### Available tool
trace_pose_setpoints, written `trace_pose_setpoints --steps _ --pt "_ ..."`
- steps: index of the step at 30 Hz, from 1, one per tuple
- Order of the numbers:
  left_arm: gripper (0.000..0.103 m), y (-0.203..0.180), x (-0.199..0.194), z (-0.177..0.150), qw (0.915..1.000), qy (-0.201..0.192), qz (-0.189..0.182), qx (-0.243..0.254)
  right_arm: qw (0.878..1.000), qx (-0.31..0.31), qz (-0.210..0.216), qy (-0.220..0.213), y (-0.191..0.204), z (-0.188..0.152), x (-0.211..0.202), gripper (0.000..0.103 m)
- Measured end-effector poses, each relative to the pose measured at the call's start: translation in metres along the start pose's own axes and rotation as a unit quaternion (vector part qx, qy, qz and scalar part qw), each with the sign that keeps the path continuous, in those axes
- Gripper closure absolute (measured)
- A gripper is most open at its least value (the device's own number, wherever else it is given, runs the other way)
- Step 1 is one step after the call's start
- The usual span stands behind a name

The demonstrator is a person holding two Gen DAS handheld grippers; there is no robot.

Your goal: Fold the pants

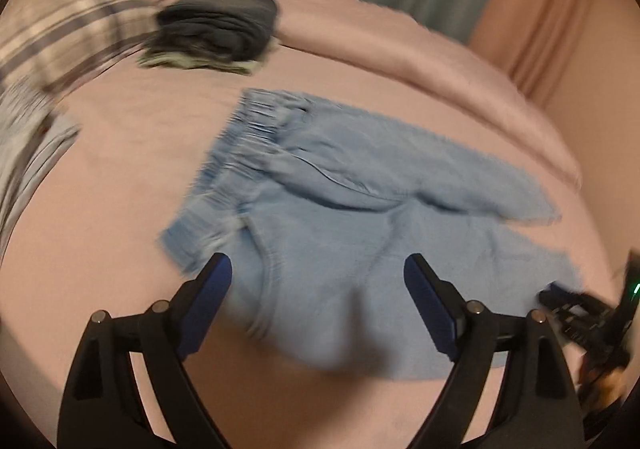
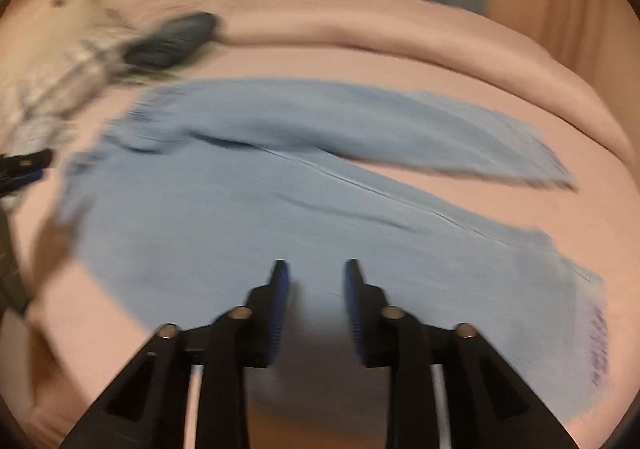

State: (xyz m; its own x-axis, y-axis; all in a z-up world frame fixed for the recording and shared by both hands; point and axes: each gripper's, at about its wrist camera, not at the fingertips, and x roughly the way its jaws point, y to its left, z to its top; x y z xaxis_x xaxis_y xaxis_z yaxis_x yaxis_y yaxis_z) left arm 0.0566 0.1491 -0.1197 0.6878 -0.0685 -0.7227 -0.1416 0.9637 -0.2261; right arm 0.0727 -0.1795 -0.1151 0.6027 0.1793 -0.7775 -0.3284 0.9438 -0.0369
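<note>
Here the left gripper gapes wide over the pants, near their waistband, gripping nothing. The right gripper stands partly open above one leg, also empty. The pale blue pants lie spread on the pink bed, legs splayed apart. Beyond the waistband sits a dark folded pile, beside plaid cloth.

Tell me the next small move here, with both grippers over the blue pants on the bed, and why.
Probably lower the right gripper onto the near pant leg and close on its edge. The pants lie spread on the pink bed, legs splayed apart, not yet folded. Both grippers are open and hold nothing; the left gripper hovers wide near the waistband side, so a grip must come first.
</note>
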Motion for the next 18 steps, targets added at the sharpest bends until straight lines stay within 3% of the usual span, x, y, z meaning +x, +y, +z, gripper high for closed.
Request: trace_pose_setpoints --steps 2,3,6,9,11,14,18 --pt "0.015 0.000 0.030 -0.007 0.9984 0.051 0.022 0.008 0.998 0.032 -0.011 0.044 -0.023 -0.015 0.017 0.058" --pt "0.015 0.004 0.044 -0.014 0.9966 0.075 0.033 0.008 0.998 0.049 0.020 0.026 -0.034 -0.024 0.013 0.058" --pt "0.015 0.000 0.041 -0.025 0.9959 0.058 0.041 0.055 0.994 0.093 0.047 0.027 -0.061 -0.039 -0.003 0.058" --pt "0.015 0.001 0.041 -0.029 0.9944 0.062 0.042 0.074 0.972 0.216 0.092 -0.010 -0.118 -0.056 -0.035 0.058" --pt "0.014 0.004 0.041 -0.029 0.9948 0.065 0.043 0.066 0.957 0.277 0.071 -0.044 -0.155 -0.066 -0.048 0.056" --pt "0.011 -0.001 0.042 -0.024 0.9944 0.073 0.058 0.050 0.939 0.339 -0.021 -0.050 -0.198 -0.081 -0.055 0.049" --pt "0.003 -0.016 0.045 -0.020 0.9927 0.086 0.067 0.052 0.930 0.364 -0.033 -0.034 -0.226 -0.093 -0.041 0.049"
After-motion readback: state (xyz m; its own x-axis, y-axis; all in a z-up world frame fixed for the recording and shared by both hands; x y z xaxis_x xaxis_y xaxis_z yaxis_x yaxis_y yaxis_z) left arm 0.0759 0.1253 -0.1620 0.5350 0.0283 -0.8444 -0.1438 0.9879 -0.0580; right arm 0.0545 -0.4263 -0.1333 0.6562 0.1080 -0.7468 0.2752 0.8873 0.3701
